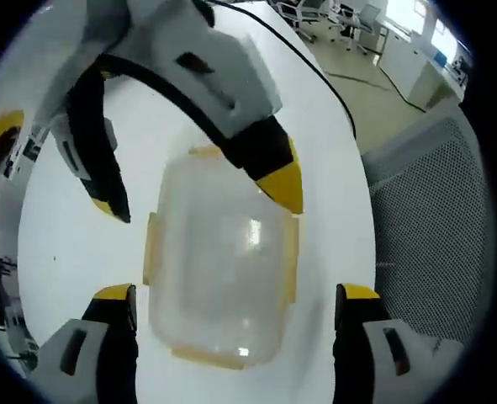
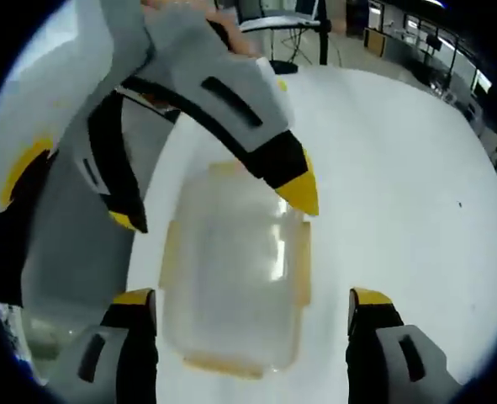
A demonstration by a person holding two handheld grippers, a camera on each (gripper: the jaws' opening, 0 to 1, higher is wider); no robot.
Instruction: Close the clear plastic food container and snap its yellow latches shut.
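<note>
White table [image 1: 80,252] | lidded container [image 1: 219,269] between both grippers | left, right jaws spread, gripping nothing

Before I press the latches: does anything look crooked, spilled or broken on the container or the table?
Nothing stands out. The container sits flat on the white table with its lid on, and looks empty. The yellow latches line its edges; whether they are snapped I cannot tell. No spill or crack shows. Both grippers, left and right, are open around it.

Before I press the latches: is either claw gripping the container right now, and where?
Nothing is held. Both claws, the left claw and the right claw, stand open and straddle the clear container on the white table, tips beside its sides.
</note>
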